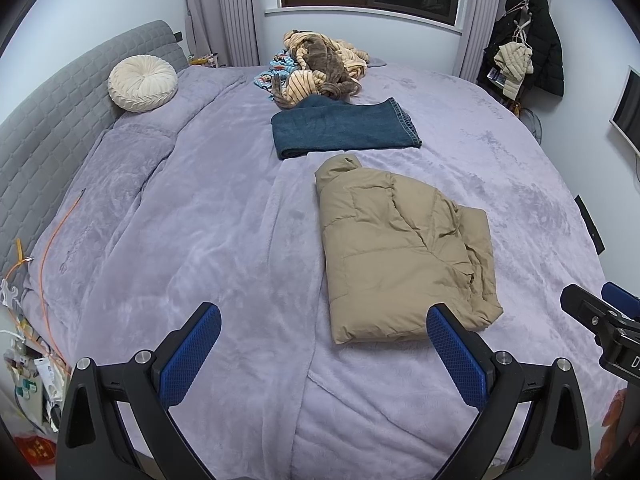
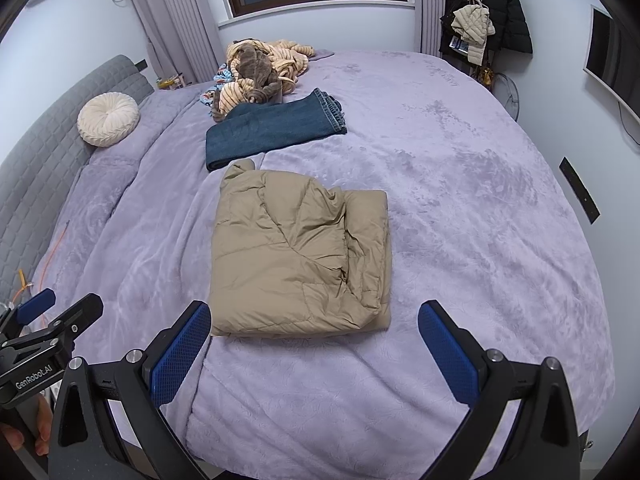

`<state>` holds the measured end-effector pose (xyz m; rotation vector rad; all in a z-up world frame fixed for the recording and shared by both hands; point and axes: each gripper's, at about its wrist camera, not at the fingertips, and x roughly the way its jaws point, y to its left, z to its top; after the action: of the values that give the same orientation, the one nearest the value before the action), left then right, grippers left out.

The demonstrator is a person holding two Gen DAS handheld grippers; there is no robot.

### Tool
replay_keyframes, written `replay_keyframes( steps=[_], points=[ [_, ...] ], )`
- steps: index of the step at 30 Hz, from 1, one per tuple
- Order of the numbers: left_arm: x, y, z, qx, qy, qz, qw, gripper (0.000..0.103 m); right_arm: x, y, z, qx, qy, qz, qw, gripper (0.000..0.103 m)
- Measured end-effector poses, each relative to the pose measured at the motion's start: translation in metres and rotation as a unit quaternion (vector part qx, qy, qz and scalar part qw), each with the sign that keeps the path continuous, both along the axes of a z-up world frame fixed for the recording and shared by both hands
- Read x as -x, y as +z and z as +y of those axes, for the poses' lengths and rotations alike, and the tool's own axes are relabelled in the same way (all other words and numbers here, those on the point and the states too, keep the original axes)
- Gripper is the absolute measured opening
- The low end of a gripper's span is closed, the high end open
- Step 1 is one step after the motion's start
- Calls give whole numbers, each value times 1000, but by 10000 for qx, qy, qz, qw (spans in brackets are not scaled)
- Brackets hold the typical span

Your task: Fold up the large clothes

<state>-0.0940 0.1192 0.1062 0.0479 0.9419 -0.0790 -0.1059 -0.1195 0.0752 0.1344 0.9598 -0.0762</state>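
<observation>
A tan puffer jacket (image 1: pixel 400 252) (image 2: pixel 300 252) lies folded into a compact block on the lilac bed cover (image 1: pixel 200 220) (image 2: pixel 460 200), its collar pointing away from me. My left gripper (image 1: pixel 324 320) hovers open above the near edge of the bed, its right fingertip just in front of the jacket's near corner. My right gripper (image 2: pixel 314 320) is open too, with the jacket's near edge lying between and just beyond its fingertips. Neither holds anything. Each view catches the other gripper at its side edge.
Folded blue jeans (image 1: pixel 344 128) (image 2: pixel 272 128) lie beyond the jacket. A heap of striped and brown clothes (image 1: pixel 320 68) (image 2: pixel 256 68) sits near the window. A round cream cushion (image 1: pixel 142 84) (image 2: pixel 108 118) rests by the grey headboard. Coats (image 1: pixel 528 40) hang at right.
</observation>
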Motion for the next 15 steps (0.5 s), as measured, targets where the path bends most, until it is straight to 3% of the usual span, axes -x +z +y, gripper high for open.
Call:
replay_keyframes(
  steps=[15],
  points=[
    [-1, 0, 2, -1, 2, 12, 10000, 103, 0, -1, 3, -1, -10, 20, 10000, 103]
  ],
)
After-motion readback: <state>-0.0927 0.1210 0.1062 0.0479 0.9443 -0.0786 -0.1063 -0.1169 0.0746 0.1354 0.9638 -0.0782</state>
